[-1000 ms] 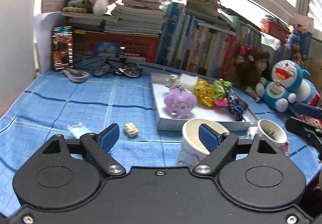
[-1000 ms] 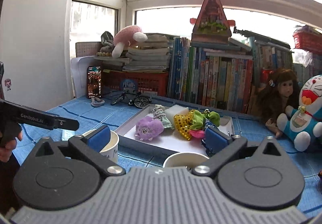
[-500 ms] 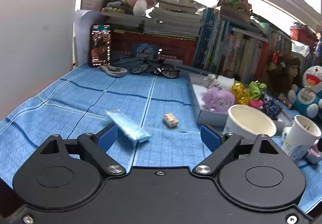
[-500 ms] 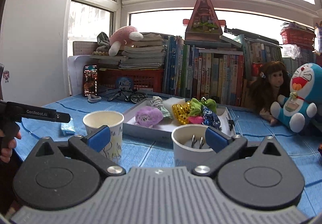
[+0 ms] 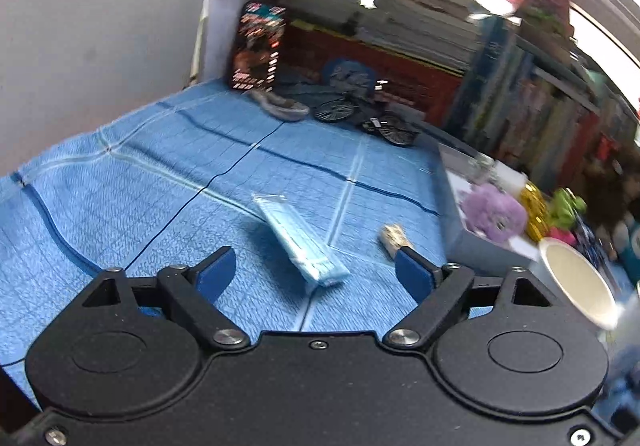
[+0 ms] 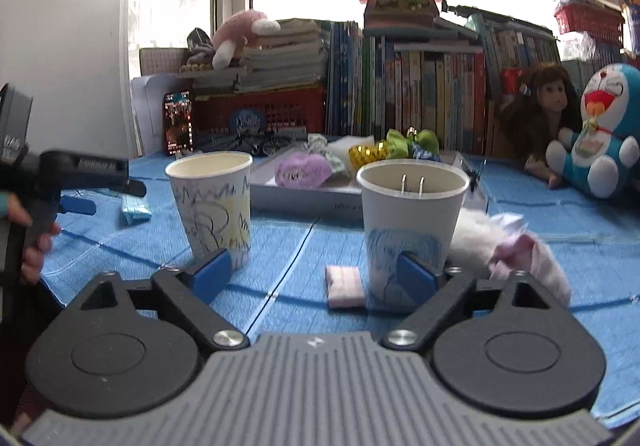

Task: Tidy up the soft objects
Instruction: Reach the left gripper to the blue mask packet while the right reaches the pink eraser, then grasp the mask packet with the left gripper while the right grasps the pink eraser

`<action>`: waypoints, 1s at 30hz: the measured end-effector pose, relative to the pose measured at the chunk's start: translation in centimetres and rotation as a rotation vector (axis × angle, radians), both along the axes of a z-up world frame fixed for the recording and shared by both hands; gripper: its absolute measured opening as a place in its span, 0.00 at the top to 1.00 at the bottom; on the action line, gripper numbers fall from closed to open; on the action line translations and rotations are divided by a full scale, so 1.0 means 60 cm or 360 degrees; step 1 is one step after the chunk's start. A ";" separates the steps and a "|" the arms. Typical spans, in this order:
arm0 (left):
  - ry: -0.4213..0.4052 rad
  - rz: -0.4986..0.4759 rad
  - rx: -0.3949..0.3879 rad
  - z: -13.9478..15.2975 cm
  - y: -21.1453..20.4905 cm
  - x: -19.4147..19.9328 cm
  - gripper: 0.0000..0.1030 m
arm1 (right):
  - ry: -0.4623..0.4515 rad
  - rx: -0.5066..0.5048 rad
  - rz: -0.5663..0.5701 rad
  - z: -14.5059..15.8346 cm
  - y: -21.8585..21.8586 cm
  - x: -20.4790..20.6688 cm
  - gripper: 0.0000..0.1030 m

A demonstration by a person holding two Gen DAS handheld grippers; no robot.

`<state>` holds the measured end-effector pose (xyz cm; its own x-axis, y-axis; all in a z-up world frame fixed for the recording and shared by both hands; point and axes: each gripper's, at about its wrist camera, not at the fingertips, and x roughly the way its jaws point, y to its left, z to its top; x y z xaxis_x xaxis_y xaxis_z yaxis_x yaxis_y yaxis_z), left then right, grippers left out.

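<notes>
Left gripper (image 5: 316,272) jaws wide, just narrowing, empty; blue packaged face mask (image 5: 300,242) lies flat on tabletop at frame centre, between them. Light, floppy, slippery wrap; pinch across its narrow width. Right gripper (image 6: 316,278) likewise open, closing, empty.

Packet of face masks (image 5: 298,242) lies flat on the tablecloth (image 5: 120,181), a small wrapped sweet (image 5: 394,240) just to its right. Right of that sits the tray (image 6: 304,201), plush toy (image 6: 300,171) and hair scrunchies (image 6: 400,145) inside it. Two paper cups (image 6: 212,201) (image 6: 410,217) stand in front of the tray, a small folded packet (image 6: 345,286) lying between them, a fluffy toy (image 6: 508,250) just right of the right cup. Behind the tray, a toy bicycle (image 5: 360,117), phone (image 5: 258,45) and row of books (image 6: 408,97)
</notes>
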<state>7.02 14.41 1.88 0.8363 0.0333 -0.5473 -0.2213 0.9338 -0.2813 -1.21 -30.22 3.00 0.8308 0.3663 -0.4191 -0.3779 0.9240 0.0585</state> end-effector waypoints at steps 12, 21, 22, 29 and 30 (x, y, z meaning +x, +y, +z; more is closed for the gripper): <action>0.0121 0.0014 -0.0057 -0.021 0.013 0.047 0.63 | 0.0073 -0.0056 -0.0140 -0.033 0.016 0.022 0.30; 0.0107 -0.0060 -0.0014 -0.018 0.003 0.047 0.74 | 0.0127 -0.0030 -0.0205 -0.044 0.017 0.040 0.41; 0.0101 -0.0062 -0.0011 -0.016 0.003 0.046 0.76 | 0.0130 -0.0032 -0.0207 -0.045 0.019 0.042 0.43; 0.0052 -0.0105 0.0055 0.004 -0.001 0.034 0.82 | 0.0153 -0.0059 -0.0136 -0.042 0.034 0.053 0.70; 0.0046 -0.0117 0.0067 0.008 -0.003 0.032 0.82 | 0.0158 -0.0062 -0.0125 -0.041 0.035 0.054 0.70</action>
<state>8.97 14.23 2.35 0.8211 -0.0040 -0.5707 -0.1594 0.9586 -0.2361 2.02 -28.09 0.55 0.8099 0.2834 -0.5135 -0.2984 0.9528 0.0553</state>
